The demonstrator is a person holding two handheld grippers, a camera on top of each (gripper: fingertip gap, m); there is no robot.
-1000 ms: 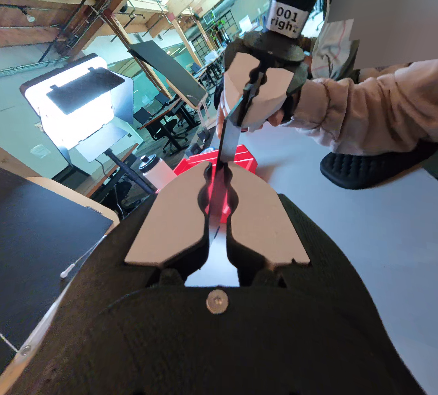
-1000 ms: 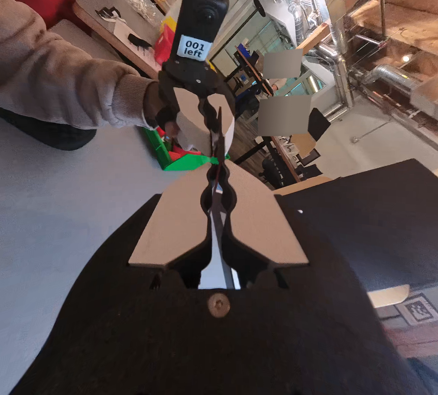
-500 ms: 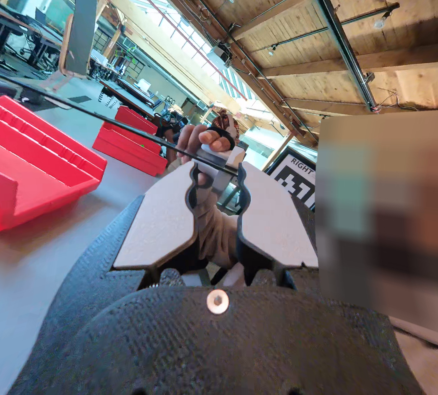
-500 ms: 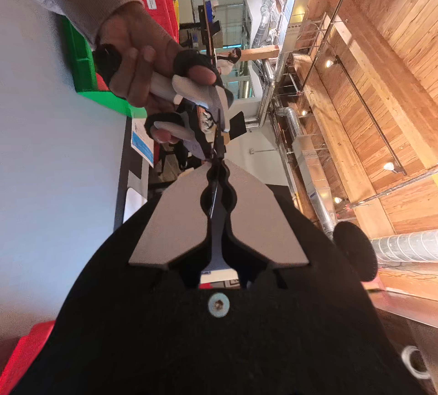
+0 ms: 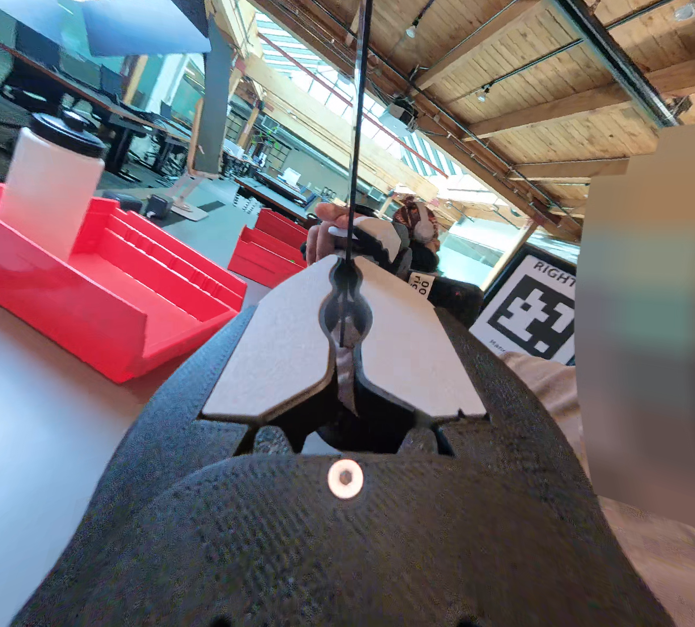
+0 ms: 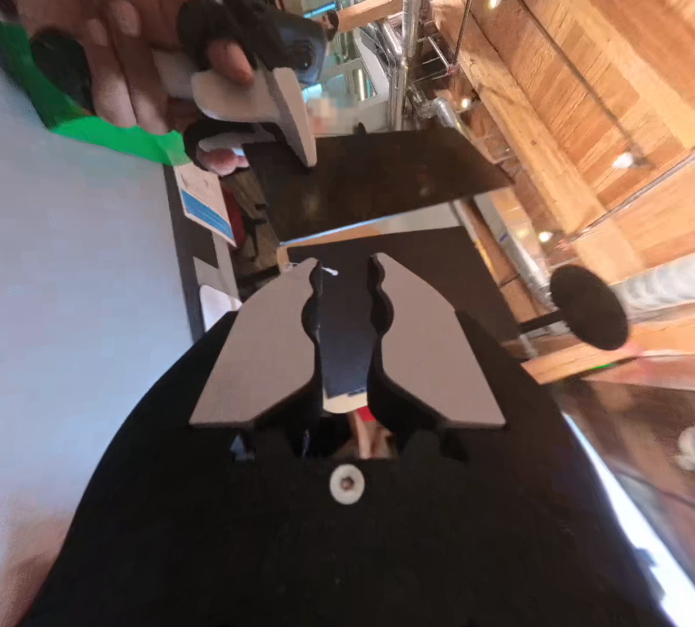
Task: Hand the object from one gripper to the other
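Thin black flat object (image 5: 357, 143) pinched edge-on in closed left gripper (image 5: 345, 263), long axis upward, beyond fingertips toward ceiling. Right gripper (image 6: 345, 263) spread apart, empty, apart from it.

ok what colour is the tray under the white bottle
Red; the tray shows best in the left wrist view.

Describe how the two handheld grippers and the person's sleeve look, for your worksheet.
Each gripper has a black, rough-textured body with a silver screw at its centre, and two pale grey flat fingers with wavy inner edges. The left gripper and right gripper match. The other gripper's body carries a white label. The person wears a beige sleeve.
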